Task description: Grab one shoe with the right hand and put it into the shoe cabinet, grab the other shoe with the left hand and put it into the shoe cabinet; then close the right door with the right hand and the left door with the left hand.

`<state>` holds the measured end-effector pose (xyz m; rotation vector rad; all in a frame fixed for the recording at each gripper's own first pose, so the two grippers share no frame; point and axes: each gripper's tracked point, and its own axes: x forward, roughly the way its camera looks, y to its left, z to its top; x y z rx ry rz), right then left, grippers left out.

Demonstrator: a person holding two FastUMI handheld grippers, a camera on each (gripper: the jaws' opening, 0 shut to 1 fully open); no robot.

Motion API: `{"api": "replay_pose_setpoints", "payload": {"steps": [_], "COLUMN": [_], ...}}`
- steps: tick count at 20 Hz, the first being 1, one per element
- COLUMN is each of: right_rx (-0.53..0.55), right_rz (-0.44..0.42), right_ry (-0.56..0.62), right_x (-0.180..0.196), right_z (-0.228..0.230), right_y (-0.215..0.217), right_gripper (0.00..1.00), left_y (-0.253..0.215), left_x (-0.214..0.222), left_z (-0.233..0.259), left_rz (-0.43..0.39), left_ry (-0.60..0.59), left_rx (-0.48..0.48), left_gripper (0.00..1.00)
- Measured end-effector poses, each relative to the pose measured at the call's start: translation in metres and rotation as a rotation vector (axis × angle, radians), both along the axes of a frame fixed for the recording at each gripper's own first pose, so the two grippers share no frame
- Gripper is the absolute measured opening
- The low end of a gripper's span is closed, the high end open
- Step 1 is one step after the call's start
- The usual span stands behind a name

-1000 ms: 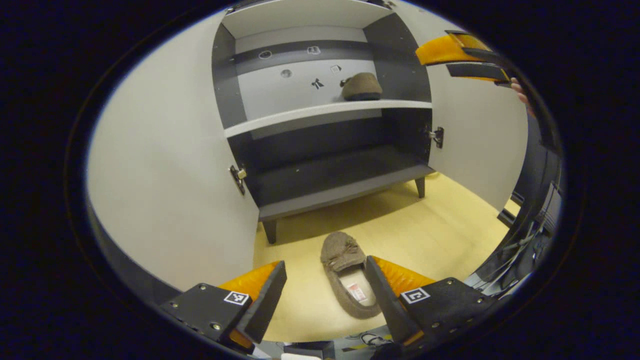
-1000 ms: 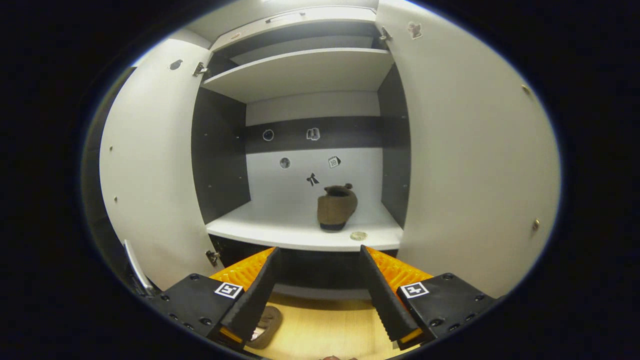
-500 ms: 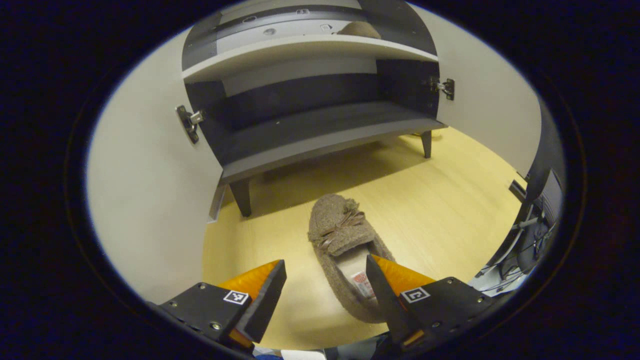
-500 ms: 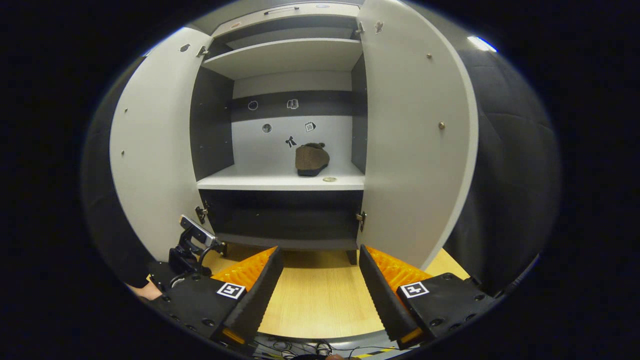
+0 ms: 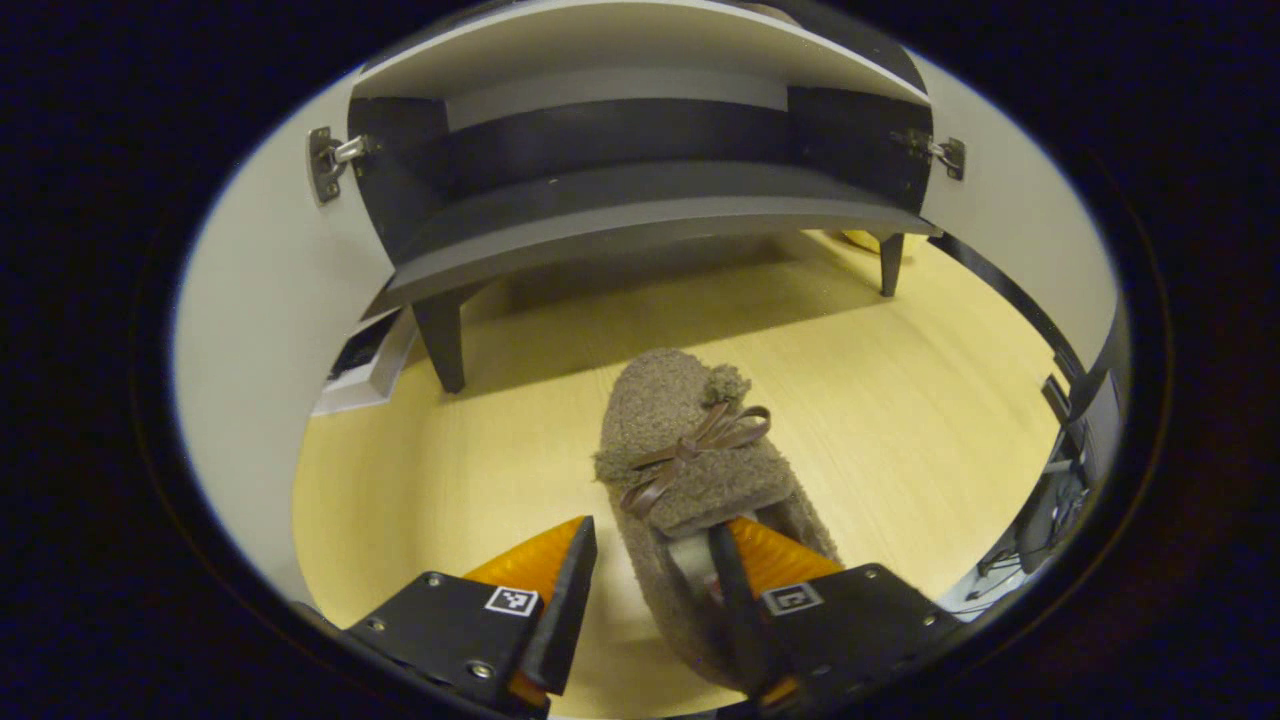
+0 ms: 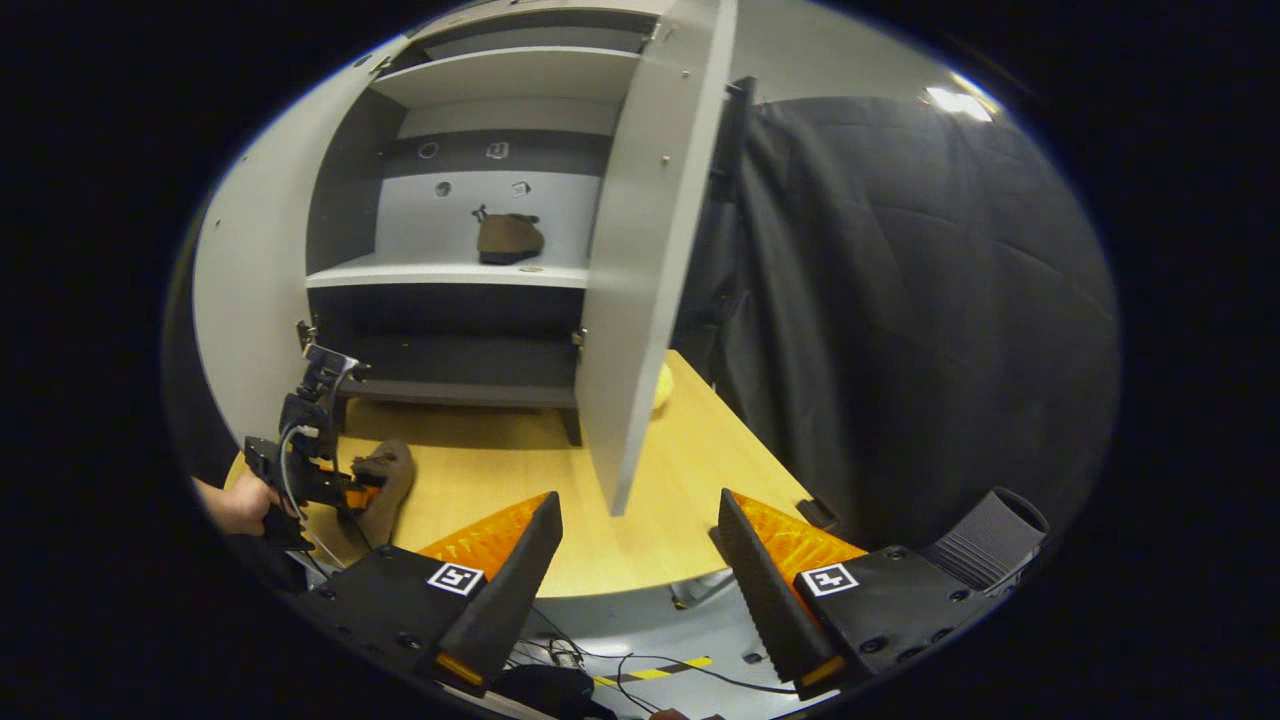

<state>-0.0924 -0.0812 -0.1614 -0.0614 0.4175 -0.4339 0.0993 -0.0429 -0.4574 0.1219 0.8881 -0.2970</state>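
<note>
**Second shoe about to be gripped on the desk**

Pale wood-grain desk spreads in front of the shoe cabinet, a flat-panelled piece in white and dark grey on short tapered legs, both doors swung wide.

At the left, the left gripper sits low over the second shoe, which lies on the desk just in front of the cabinet. It is a soft, fuzzy brown slipper with a rounded toe, a thin leather bow and a small pompom. The fingers are spread, one on the outside of the shoe's left wall and the other seemingly down inside the opening, though that tip is partly hidden, so contact is uncertain. The step in hand looks like the left-hand pickup; next the fingers need to pinch the plush side wall firmly, since it will squash, then lift and carry the shoe far into a shelf.

Toward the right, the first shoe already rests on the white middle shelf. The right gripper hovers near the edge of the open right door, fingers apart and holding nothing, with the dark quilted cloth at the far right.
</note>
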Motion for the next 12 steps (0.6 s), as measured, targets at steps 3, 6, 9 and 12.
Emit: {"api": "replay_pose_setpoints", "payload": {"steps": [3,6,9,12], "right_rx": [-0.009,0.010,0.016,0.006], "right_rz": [-0.099,-0.175,-0.231,-0.264], "right_ry": [0.009,-0.010,-0.013,-0.041], "right_x": [-0.018,-0.038,-0.049,-0.049], "right_z": [0.000,0.001,0.001,0.013], "right_y": [-0.019,-0.034,-0.051,-0.067], "right_gripper": [0.98,0.99,0.99,0.98], "left_y": [-0.002,0.009,0.005,0.002], "left_x": [-0.004,0.006,0.003,0.004], "left_z": [0.001,-0.003,0.000,-0.001], "left_rz": [-0.002,0.065,0.084,0.084], "left_ry": [0.009,-0.006,0.000,0.008], "left_rx": [-0.003,0.014,-0.011,-0.047], "left_gripper": [0.47,0.17,0.07,0.02]}}
